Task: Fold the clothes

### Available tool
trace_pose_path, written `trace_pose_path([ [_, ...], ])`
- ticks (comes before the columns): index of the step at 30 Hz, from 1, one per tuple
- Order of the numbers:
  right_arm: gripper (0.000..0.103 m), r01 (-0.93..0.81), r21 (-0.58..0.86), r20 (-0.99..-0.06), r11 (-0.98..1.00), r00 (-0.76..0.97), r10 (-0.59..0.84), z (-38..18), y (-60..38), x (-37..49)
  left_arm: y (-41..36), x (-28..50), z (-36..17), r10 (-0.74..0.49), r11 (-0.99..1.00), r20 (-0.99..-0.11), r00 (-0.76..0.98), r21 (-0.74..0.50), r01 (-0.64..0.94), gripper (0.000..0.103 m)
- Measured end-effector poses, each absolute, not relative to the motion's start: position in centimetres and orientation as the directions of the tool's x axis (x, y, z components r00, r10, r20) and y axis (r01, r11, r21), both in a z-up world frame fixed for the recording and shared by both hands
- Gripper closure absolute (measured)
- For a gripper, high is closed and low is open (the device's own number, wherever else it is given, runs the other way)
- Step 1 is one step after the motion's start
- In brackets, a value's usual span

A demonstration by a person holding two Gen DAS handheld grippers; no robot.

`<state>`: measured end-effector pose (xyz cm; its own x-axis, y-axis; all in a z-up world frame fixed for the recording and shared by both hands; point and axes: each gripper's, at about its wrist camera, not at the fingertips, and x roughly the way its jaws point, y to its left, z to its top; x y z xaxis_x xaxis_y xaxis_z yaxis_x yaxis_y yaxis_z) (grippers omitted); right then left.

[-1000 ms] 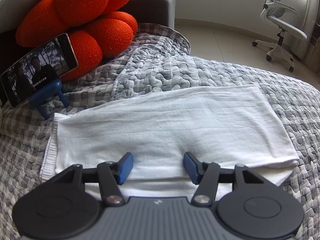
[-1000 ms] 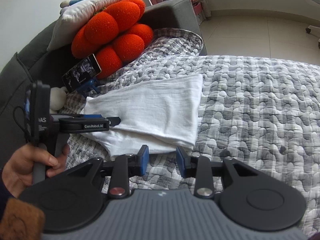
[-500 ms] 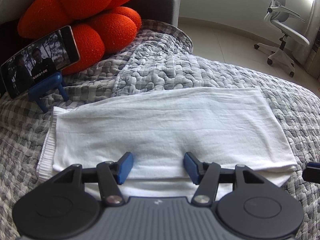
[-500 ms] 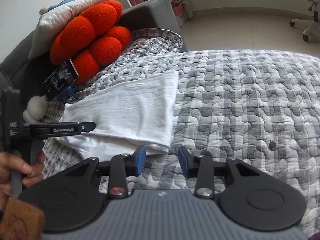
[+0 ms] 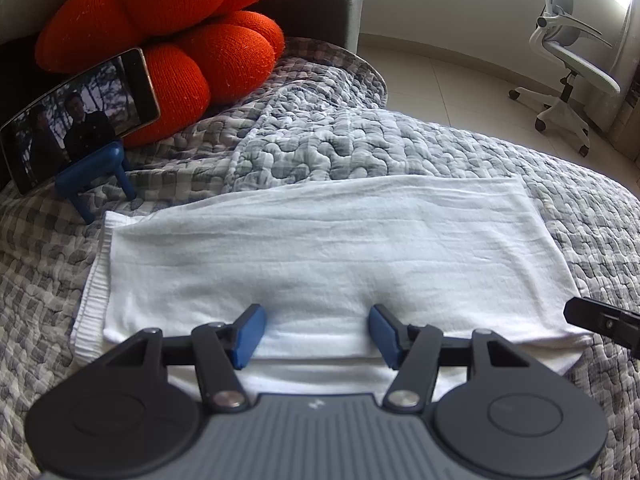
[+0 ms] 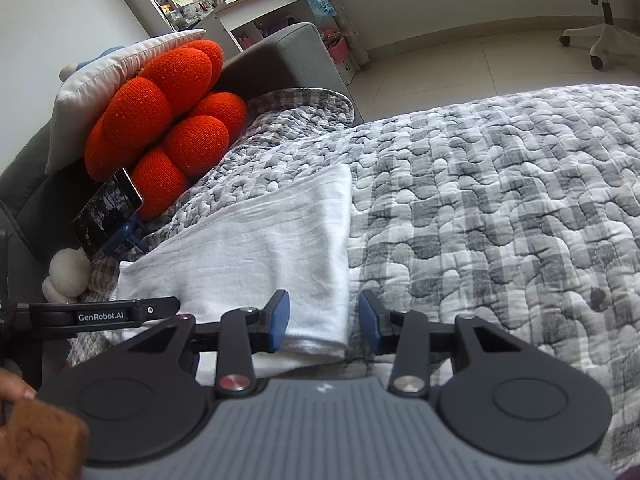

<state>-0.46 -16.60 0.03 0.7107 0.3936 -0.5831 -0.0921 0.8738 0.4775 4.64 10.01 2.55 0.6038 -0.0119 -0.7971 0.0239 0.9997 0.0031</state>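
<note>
A folded white cloth (image 5: 320,256) lies flat on a grey checked quilt (image 6: 500,208), its long side running across the left wrist view and its layers stacked unevenly at the near edge. The left gripper (image 5: 316,332) sits low over that near edge with its blue-padded jaws standing apart, the cloth showing between them but neither pad pressing on it. The right gripper (image 6: 323,320) is at the cloth's right-hand end, its jaws apart as well and having just been opening; the corner of the cloth lies between them, close beside the left pad, with quilt showing by the right pad, and nothing is clamped. In the left wrist view a black tip of the right gripper shows at the right border, just beside the cloth's corner. Behind the cloth a phone (image 5: 80,116) with a lit screen leans on a small blue stand (image 5: 96,176), and an orange knotted cushion (image 5: 160,28) rests against a grey sofa arm (image 6: 280,56). A white office chair (image 5: 568,60) stands on the tiled floor (image 5: 460,88), well apart from the quilt.
</note>
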Motion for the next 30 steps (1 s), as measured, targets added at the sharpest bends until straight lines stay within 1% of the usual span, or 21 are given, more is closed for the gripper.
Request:
trace_pose_path([
  [4, 0.060, -0.086, 0.483, -0.580, 0.871, 0.714, 0.392, 0.0, -16.5, -0.4, 10.0, 4.7, 2.5, -0.012, 1.000, -0.797, 0.604, 0.001, 0.022, 0.042],
  [9, 0.059, -0.061, 0.545, -0.562, 0.836, 0.714, 0.418, -0.3, -16.7, -0.1, 10.1, 4.7, 2.5, -0.013, 1.000, -0.798, 0.603, -0.001, 0.021, 0.042],
  [11, 0.061, -0.056, 0.549, -0.558, 0.834, 0.718, 0.416, -0.3, -16.6, -0.1, 10.1, 4.7, 2.5, -0.014, 1.000, -0.798, 0.603, -0.001, 0.021, 0.042],
  [15, 0.068, -0.040, 0.544, -0.562, 0.838, 0.723, 0.400, -0.3, -16.3, 0.1, 10.1, 4.7, 2.4, -0.016, 1.000, -0.798, 0.602, -0.006, 0.019, 0.042],
  [17, 0.075, -0.037, 0.532, -0.570, 0.846, 0.724, 0.389, -0.3, -16.1, 0.1, 10.2, 4.7, 2.4, -0.019, 1.000, -0.799, 0.601, -0.012, 0.017, 0.042],
  [20, 0.082, -0.036, 0.498, -0.582, 0.867, 0.727, 0.365, -0.1, -15.7, 0.0, 10.2, 4.7, 2.4, -0.021, 1.000, -0.799, 0.601, -0.012, 0.018, 0.042],
  [23, 0.086, -0.029, 0.498, -0.583, 0.867, 0.728, 0.360, -0.2, -15.9, -0.1, 10.2, 4.7, 2.4, -0.021, 1.000, -0.799, 0.601, -0.012, 0.019, 0.042],
  [26, 0.085, -0.030, 0.504, -0.584, 0.863, 0.725, 0.366, -0.1, -16.0, -0.3, 10.2, 4.8, 2.4, -0.023, 1.000, -0.799, 0.600, -0.016, 0.018, 0.041],
  [28, 0.080, -0.023, 0.512, -0.586, 0.859, 0.722, 0.369, -0.1, -15.9, -0.4, 10.2, 4.8, 2.4, -0.024, 1.000, -0.800, 0.600, -0.016, 0.018, 0.041],
  [30, 0.080, -0.016, 0.522, -0.588, 0.853, 0.718, 0.373, -0.2, -16.0, -0.6, 10.2, 4.9, 2.5, -0.024, 1.000, -0.800, 0.600, -0.016, 0.018, 0.041],
])
